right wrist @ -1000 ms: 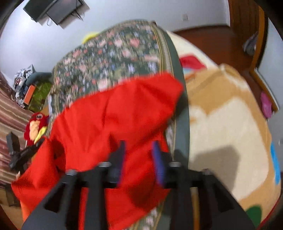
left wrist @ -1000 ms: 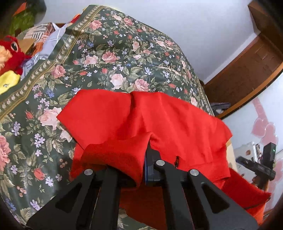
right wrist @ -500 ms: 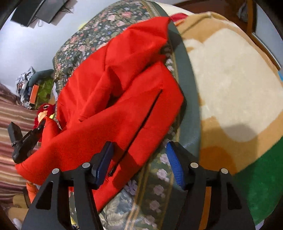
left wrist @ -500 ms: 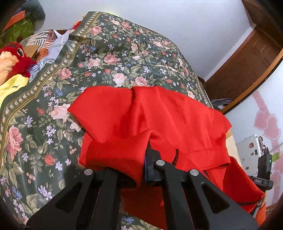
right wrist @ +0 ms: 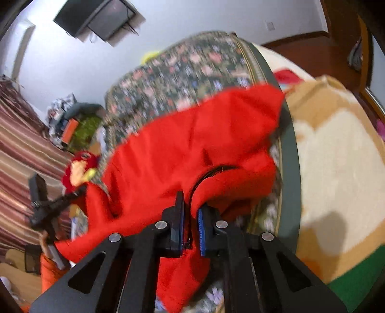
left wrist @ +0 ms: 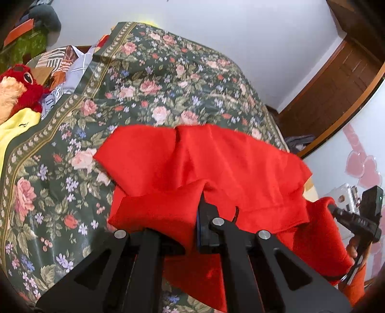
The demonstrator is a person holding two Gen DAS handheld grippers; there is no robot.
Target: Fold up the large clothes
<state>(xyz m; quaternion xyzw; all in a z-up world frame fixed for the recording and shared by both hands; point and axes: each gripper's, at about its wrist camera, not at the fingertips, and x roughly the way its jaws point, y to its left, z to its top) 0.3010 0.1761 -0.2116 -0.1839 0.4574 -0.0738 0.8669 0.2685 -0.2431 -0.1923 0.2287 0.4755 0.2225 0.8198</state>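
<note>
A red zip-up garment (left wrist: 216, 163) lies spread over the floral bedspread (left wrist: 144, 84), with its near part lifted between both grippers. My left gripper (left wrist: 196, 209) is shut on a folded edge of it, and cloth drapes over the left finger. In the right wrist view the red garment (right wrist: 192, 139) fills the middle. My right gripper (right wrist: 191, 211) has its jaws closing on the zipper edge, with the cloth pinched between the blue pads. The right gripper (left wrist: 361, 216) shows at the far right of the left wrist view, the left gripper (right wrist: 45, 199) at the left of the right wrist view.
A red plush toy (left wrist: 21, 86) and yellow cloth lie at the bed's left side. A beige and green blanket (right wrist: 336, 156) covers the bed to the right of the floral bedspread (right wrist: 180, 72). A wooden door (left wrist: 336, 84) and a wall-mounted screen (right wrist: 96, 16) stand beyond.
The right gripper, open wide over the garment half a second ago, has shut on its zipper edge and tilted up. The left gripper keeps its hold and has risen a little.
</note>
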